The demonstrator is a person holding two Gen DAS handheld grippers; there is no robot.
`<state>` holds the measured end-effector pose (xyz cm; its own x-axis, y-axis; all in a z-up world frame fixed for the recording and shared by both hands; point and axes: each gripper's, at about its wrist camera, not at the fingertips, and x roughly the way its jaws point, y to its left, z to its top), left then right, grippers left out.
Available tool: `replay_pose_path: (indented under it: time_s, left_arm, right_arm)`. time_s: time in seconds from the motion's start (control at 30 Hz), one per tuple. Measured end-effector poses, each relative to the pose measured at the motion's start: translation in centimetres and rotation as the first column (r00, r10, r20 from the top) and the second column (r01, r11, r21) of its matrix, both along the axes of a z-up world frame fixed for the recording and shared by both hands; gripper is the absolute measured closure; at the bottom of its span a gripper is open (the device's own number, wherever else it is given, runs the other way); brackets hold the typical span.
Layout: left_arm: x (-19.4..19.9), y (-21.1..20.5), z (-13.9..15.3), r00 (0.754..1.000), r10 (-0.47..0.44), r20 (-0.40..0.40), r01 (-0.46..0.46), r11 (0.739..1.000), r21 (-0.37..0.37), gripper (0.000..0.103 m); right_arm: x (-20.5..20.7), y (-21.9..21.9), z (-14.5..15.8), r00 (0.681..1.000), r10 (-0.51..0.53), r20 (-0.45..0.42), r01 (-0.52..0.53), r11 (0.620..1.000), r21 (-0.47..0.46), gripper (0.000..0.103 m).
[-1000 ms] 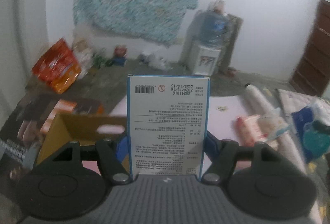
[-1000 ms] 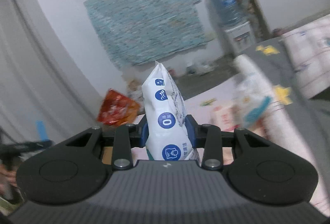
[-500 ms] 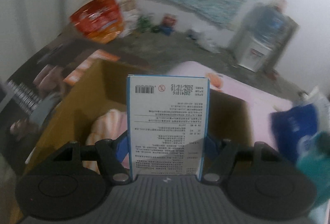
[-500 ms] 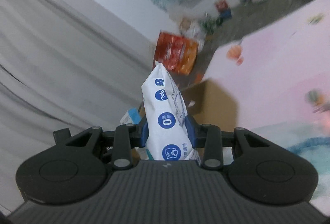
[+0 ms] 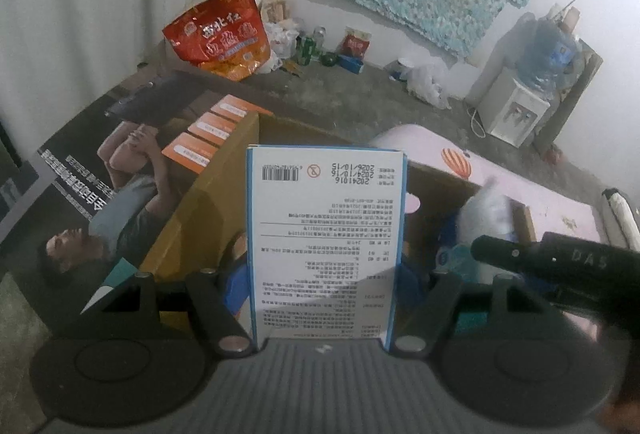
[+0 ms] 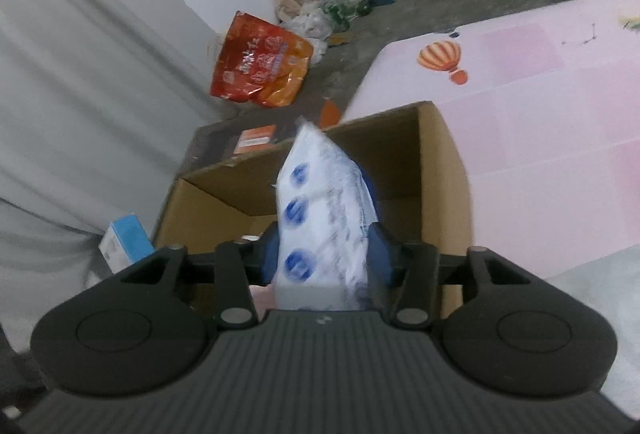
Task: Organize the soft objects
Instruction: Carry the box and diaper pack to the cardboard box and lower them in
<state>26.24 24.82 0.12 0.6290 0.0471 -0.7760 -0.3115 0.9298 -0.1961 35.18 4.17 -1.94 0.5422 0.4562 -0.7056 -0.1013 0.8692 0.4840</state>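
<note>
Messy concrete floor [image 5: 360, 94] with a red snack bag [image 5: 222, 34] by the wall, and a pink mat [image 6: 540, 94] holding an open cardboard box [image 6: 444, 170]. Left gripper [image 5: 326, 274] clamped on a white printed carton [image 5: 326, 226], held upright over the box. Right gripper [image 6: 326, 254] letting go now, jaws opening around a white wipes pack [image 6: 324, 218], blurry, sitting right above the box opening.

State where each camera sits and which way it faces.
Left wrist: on the left gripper, angled down past its white box into the cardboard box; the right gripper intrudes.
Right wrist: on the right gripper, jaws opening around the white pouch.
Shared: cardboard box, red bag.
</note>
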Motion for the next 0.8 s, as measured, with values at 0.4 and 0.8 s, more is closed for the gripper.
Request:
replay_pose_path:
  time_s: [0.4, 0.8]
  left_arm:
    - [3.0, -3.1, -2.9, 0.993, -0.105, -0.06, 0.103, 0.994, -0.042, 0.031]
    - [7.2, -3.6, -6.2, 0.988, -0.121, -0.091, 0.1, 0.973, -0.209, 0.031]
  right_arm:
    - [-0.3, -1.3, 0.2, 0.996, 0.037, 0.086, -0.031, 0.997, -0.074, 0.059]
    - [-0.7, -4.2, 1.3, 0.993, 0.007, 0.115, -0.005, 1.0, -0.015, 0.064]
